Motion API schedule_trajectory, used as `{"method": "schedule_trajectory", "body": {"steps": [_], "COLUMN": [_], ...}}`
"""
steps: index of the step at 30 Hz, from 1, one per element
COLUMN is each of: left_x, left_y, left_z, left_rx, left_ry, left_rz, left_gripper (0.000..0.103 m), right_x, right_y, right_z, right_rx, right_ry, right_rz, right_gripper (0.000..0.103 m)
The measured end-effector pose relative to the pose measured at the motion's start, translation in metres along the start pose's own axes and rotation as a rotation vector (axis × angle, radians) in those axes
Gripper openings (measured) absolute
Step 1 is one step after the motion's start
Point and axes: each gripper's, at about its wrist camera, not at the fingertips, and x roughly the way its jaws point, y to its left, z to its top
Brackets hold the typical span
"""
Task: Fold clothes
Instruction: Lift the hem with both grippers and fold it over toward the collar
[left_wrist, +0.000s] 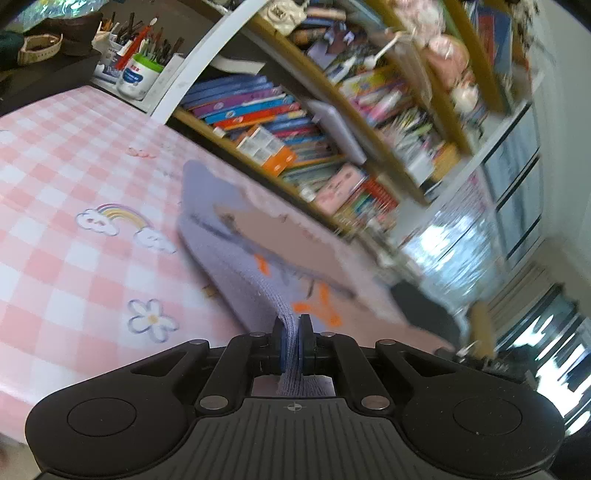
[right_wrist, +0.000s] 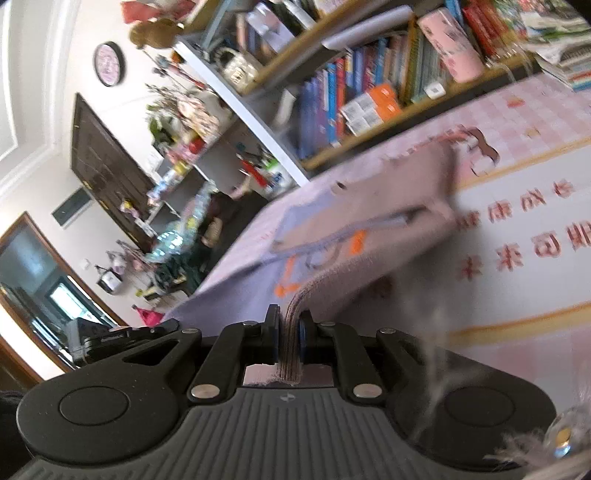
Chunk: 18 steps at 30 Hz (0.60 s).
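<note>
While both views sit tilted and blurred, this much reads clearly, nearest first.

Left gripper (left_wrist: 291, 326): jaws pressed together on a ribbed lilac edge of the garment, the knit bunched between the blue pads.

Right gripper (right_wrist: 289, 325): jaws likewise clamped on a ribbed hem, which looks pinkish-brown in this view, with the cloth running up and away from the pads.

Garment (left_wrist: 236, 251): a lilac knitted piece with orange markings, held at two points and raised off the table, stretched away from both grippers; a paler folded panel lies across its upper face.

Tablecloth (left_wrist: 74, 177): pink and white checks with a rainbow, clouds and a daisy printed on it, spread beneath and to the left of the garment in the left view.

Pen pots (left_wrist: 138, 72): at the far left corner, stuffed with pens and brushes.

Bookshelf (left_wrist: 280, 122): beyond the table's far edge, crowded with coloured books and boxes.

Wall clock (right_wrist: 109, 63): round, dark-rimmed, high on the far wall.
</note>
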Motion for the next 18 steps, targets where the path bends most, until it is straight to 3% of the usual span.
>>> {"method": "schedule_trajectory", "body": {"steps": [4,8,12,18], "left_x": [0.009,0.029,0.056,0.112], "left_y": [0.008,0.003,0.007,0.030], "left_z": [0.022,0.053,0.086,0.116], "left_rx": [-0.115,-0.125,-0.123,-0.130], "left_ry": [-0.074,-0.137,-0.187,-0.164], "left_rz": [-0.114,-0.141,-0.100,0.030], "left_gripper": [0.005,0.005,0.006,0.006], "right_x": [0.002,0.004,0.021,0.077], "right_y": [0.001,-0.010,-0.025,-0.051], "right_z": [0.025,0.058,0.093,0.127], "right_rx": [0.010,0.049,0.099,0.147], "right_ry": [-0.068,-0.168,-0.242,-0.236], "right_rz": [0.020,-0.002,-0.032,-0.133], "right_gripper": [0.009,0.009,0.009,0.010]}}
